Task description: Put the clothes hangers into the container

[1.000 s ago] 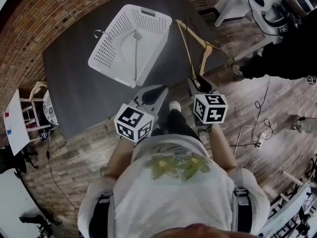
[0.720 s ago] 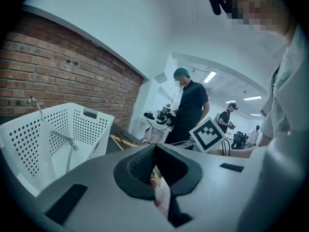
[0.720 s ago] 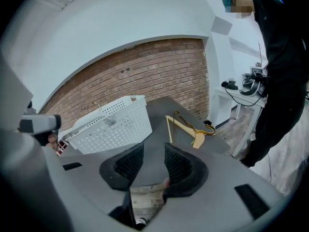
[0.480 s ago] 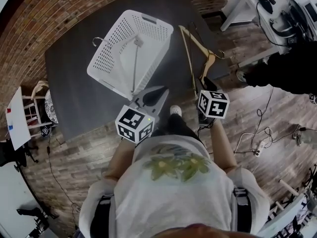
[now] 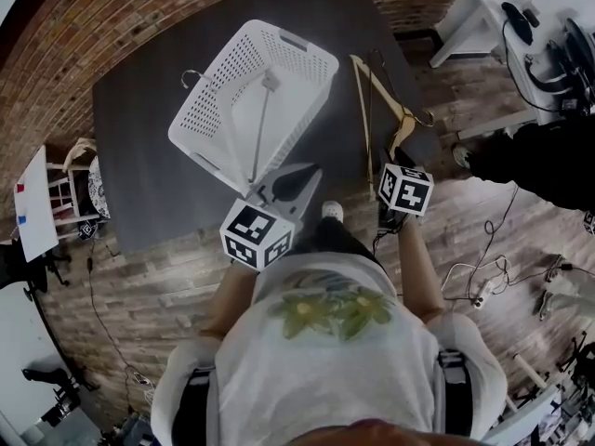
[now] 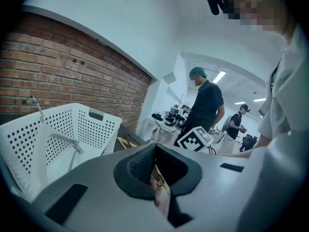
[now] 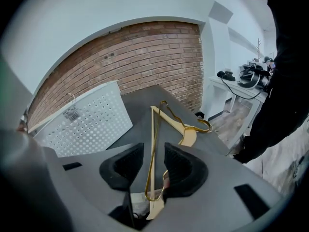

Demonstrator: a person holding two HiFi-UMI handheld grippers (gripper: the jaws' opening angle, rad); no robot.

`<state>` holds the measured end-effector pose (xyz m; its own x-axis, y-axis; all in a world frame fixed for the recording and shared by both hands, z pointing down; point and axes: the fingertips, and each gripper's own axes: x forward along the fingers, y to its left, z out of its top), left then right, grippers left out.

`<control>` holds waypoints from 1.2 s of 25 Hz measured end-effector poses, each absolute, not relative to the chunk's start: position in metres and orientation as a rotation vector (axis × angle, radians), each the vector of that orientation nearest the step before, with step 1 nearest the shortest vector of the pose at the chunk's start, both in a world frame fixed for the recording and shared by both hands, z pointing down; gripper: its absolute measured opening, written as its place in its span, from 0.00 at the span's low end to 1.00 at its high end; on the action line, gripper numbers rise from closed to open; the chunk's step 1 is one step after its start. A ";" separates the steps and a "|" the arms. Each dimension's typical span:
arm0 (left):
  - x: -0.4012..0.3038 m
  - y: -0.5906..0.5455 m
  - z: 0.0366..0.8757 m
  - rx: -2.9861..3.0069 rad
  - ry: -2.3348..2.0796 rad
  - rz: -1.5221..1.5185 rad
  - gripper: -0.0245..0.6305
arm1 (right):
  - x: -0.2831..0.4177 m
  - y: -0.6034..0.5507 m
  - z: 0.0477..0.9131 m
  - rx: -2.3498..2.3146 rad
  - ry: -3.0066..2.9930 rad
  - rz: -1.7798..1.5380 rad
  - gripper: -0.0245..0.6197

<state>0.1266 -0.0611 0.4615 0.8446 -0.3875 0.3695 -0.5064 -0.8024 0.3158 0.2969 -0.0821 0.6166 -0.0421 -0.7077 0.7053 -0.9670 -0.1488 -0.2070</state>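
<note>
**One hanger in the basket, another between our right jaws**

The white perforated basket [image 5: 209, 114] lies tipped on the dark grey tabletop [image 5: 139, 156]. We see a pale hanger [image 5: 261, 128] inside it, running lengthwise, and a metal hook [image 5: 191, 74] pokes out past its far left rim.

The tabletop stands on a wood plank floor [image 5: 139, 295]. A brick wall [image 5: 56, 45] runs behind it and a white desk [image 5: 479, 21] loaded with equipment sits off to the right. A person in dark clothes [image 5: 539, 161] stands near that desk, and cables trail over the floor.

Beside the basket, on its right and clear of it, a wooden hanger [image 7: 189, 135] with a gold-coloured wire bar lies flat on the tabletop. Whether a second one is stacked with it we cannot tell.

Our right gripper [image 7: 153, 149] points down at this hanger. Its jaws stand apart, with the hanger's near corner and wire bar showing in the gap between them, and neither pad presses on it.

Our left gripper [image 6: 154, 146] hangs near the basket's front corner. Its pads are closed together at the tip and grip nothing.
</note>
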 end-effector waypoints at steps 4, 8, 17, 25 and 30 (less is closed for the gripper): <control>0.128 -0.068 0.463 2.604 -0.690 0.408 0.08 | 0.305 -0.091 0.634 1.879 -1.738 1.042 0.24; 0.133 -0.074 0.467 2.592 -0.711 0.409 0.08 | 0.318 -0.097 0.652 1.872 -1.687 1.060 0.24; 0.144 -0.085 0.469 2.554 -0.769 0.376 0.08 | 0.336 -0.106 0.692 1.807 -1.579 1.157 0.24; 0.138 -0.083 0.475 2.507 -0.823 0.370 0.08 | 0.335 -0.109 0.720 1.749 -1.527 1.196 0.24; 0.127 -0.084 0.474 2.479 -0.864 0.357 0.08 | 0.339 -0.109 0.723 1.757 -1.463 1.139 0.23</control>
<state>0.1269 -0.0836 0.4740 0.7658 -0.5101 0.3916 -0.6376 -0.6812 0.3598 0.3386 -0.1089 0.7232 0.0346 -0.4746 0.8795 -0.9690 -0.2314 -0.0868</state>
